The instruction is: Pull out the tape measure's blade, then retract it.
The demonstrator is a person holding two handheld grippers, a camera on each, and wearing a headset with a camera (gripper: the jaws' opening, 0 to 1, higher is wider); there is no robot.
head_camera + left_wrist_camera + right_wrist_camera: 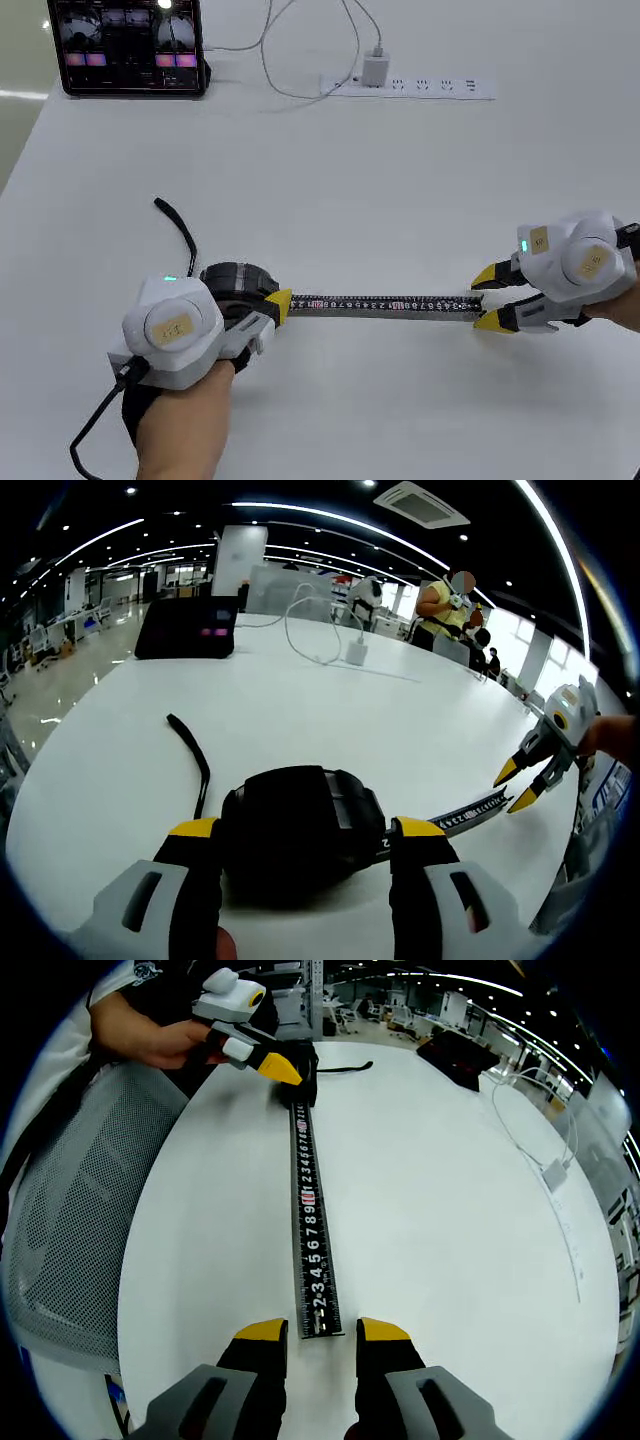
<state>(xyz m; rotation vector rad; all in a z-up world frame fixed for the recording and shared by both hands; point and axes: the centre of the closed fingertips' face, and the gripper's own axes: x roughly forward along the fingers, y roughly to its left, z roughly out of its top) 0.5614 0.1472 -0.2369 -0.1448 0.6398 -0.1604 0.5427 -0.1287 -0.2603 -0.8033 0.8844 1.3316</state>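
Note:
A black tape measure (232, 283) lies on the white table (350, 190), and my left gripper (262, 300) is shut on its case. In the left gripper view the case (300, 825) sits squeezed between the two yellow-tipped jaws. The blade (385, 304) is pulled out flat to the right along the table. Its end hook (321, 1328) lies between the jaws of my right gripper (322, 1332), which stands open with a small gap on each side. In the head view the right gripper (488, 298) straddles the blade's end. The wrist strap (178, 225) trails behind the case.
A tablet (128, 45) stands at the table's far left, and a power strip (420, 87) with a white charger (375, 70) and cables lies at the far edge. A mesh chair (70, 1210) is beside the table's near side. People (445, 605) stand in the distance.

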